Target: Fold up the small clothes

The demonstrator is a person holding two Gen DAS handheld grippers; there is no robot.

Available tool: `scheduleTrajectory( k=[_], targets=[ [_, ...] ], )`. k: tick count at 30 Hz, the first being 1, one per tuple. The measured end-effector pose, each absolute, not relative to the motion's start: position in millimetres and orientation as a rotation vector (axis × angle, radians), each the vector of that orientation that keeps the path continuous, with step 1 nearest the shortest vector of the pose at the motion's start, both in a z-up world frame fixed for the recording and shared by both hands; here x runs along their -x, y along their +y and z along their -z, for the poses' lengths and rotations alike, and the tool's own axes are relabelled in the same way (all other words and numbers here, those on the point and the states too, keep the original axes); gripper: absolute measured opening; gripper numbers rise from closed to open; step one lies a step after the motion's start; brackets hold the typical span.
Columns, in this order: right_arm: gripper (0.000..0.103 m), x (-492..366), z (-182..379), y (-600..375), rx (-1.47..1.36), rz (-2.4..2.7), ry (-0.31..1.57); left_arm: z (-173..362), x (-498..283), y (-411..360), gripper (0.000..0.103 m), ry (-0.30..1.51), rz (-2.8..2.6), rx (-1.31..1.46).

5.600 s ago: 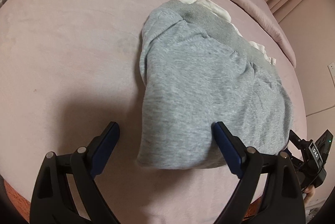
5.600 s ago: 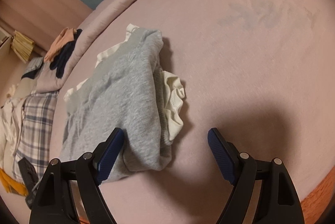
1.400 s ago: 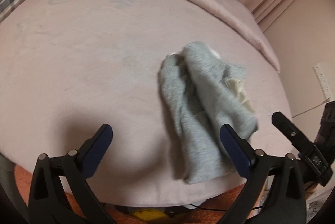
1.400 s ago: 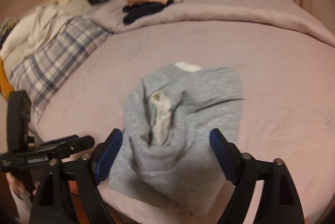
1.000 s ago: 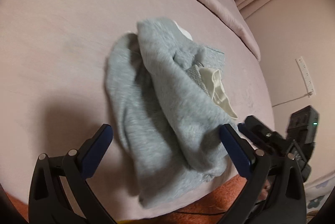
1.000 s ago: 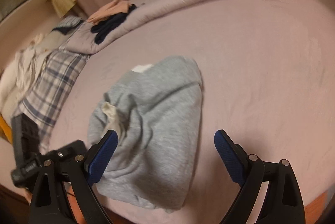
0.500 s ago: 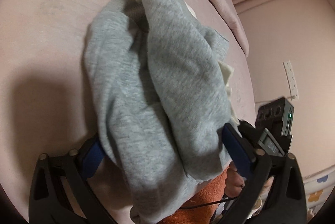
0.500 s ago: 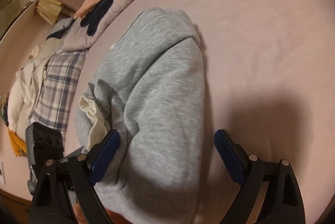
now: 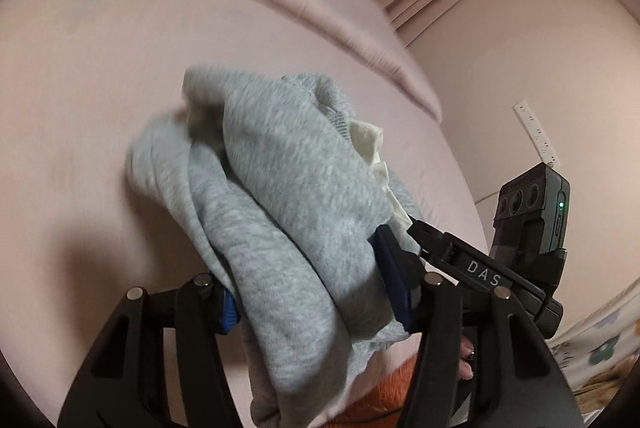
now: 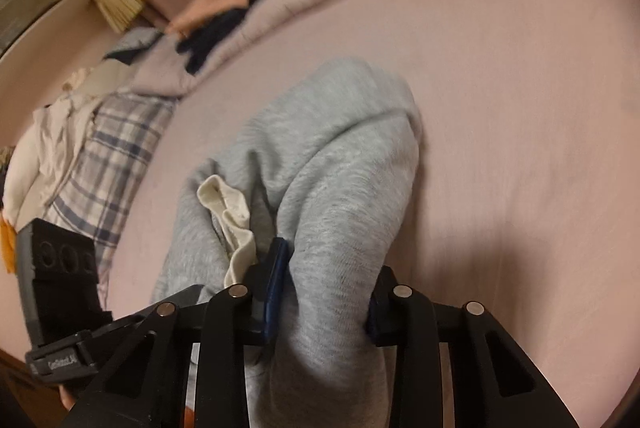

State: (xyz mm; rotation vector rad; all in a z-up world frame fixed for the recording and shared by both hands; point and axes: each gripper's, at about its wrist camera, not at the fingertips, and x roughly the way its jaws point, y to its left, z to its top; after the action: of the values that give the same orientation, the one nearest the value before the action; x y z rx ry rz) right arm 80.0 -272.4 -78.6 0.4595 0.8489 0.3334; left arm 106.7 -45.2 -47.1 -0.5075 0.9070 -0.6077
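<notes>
Left wrist view: left gripper [image 9: 312, 288], wide apart a second ago, is closing onto the grey garment [image 9: 288, 187] (blurred). Right gripper [image 10: 324, 292] is likewise closing, pads now pressing its bunched cloth above the pink bed [image 10: 520, 107].

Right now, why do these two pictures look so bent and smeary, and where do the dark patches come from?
Left wrist view: fisheye lens curves the pink bed and darkens the corners; the grey garment and far bedding are motion-smeared; a soft shadow falls on the bed left of the garment. Right wrist view: same bulging and dark rim; the plaid bedding and garment top are blurred; a shadow lies right of the garment.
</notes>
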Motion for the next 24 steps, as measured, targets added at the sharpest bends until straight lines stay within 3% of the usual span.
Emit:
scheduleTrajectory(
  k=[7,11,16,17,19,20,24],
  targets=[
    [0.035,-110.8,59.2,-275.7,-0.391,-0.317,0.763,50.4,-133.9,-56.3,0.058,0.822,0.580,0.427],
    [0.035,-126.0,79.6,-277.3,-0.415,-0.317,0.801,83.4,-148.0,-53.9,0.059,0.923,0.554,0.421],
    [0.036,-139.6,116.9,-271.3,-0.358,-0.262,0.916,105.9,-150.4,-56.5,0.082,0.969,0.486,0.363],
    [0.037,-138.5,116.6,-271.5,-0.356,-0.261,0.909,104.3,-151.1,-54.7,0.088,0.970,0.475,0.363],
    [0.061,-134.6,110.7,-273.6,-0.338,-0.218,0.904,96.2,-148.3,-48.0,0.098,0.962,0.436,0.360],
    [0.067,-133.3,106.8,-273.6,-0.317,-0.186,0.905,90.4,-145.6,-44.5,0.100,0.953,0.416,0.352],
    [0.075,-113.4,81.4,-276.0,-0.232,-0.121,0.842,59.9,-127.5,-29.1,0.103,0.880,0.352,0.310]
  ],
)
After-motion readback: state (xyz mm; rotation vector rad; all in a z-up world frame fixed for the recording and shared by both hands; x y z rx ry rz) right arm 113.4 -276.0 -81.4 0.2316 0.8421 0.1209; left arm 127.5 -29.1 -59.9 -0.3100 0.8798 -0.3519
